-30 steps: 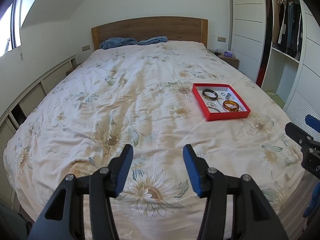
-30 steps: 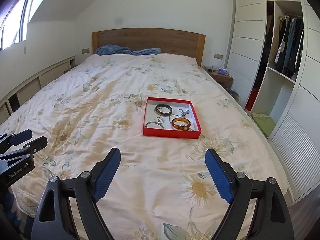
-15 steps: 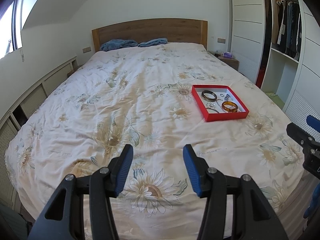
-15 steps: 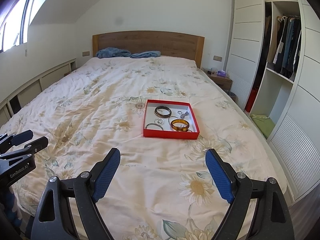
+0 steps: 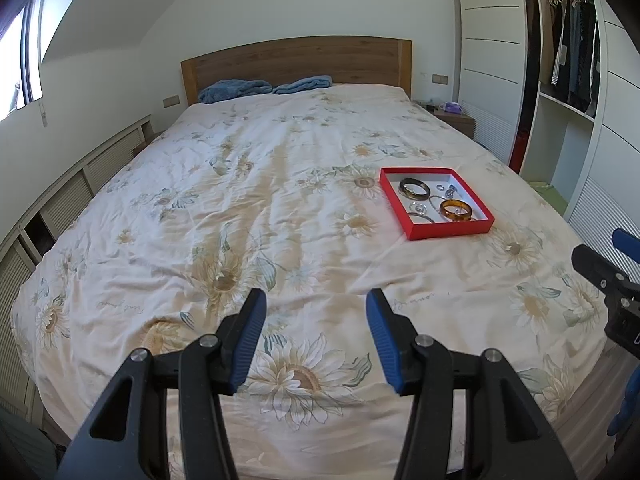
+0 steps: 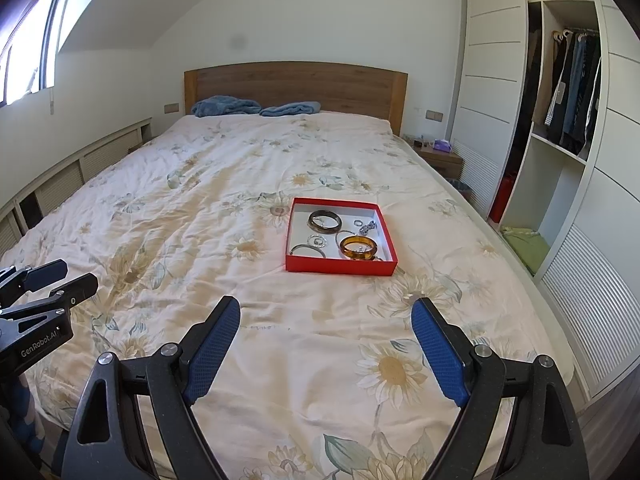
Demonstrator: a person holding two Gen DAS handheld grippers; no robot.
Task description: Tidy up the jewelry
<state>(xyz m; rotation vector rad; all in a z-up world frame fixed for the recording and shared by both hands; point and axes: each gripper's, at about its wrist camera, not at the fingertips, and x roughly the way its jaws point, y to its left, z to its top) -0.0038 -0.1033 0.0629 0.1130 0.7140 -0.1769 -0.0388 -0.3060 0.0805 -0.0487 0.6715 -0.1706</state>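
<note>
A red tray (image 5: 448,233) (image 6: 340,268) lies on the right half of the bed. It holds a dark bangle (image 5: 415,189) (image 6: 324,221), an amber bangle (image 5: 455,210) (image 6: 358,247), a thin silver bangle (image 6: 307,249) and small silver pieces (image 6: 365,225). My left gripper (image 5: 316,304) is open and empty above the foot of the bed, well short and left of the tray. My right gripper (image 6: 326,312) is open wide and empty, in front of the tray.
The bed has a floral duvet (image 5: 248,208), a wooden headboard (image 6: 296,84) and blue blankets (image 6: 256,107) at the far end. A nightstand (image 6: 438,156) and an open wardrobe (image 6: 560,120) stand to the right. Low cabinets (image 5: 60,200) line the left wall.
Both views have drawn back and risen slightly, so the tray looks a little farther away. Both grippers stay open and empty.
</note>
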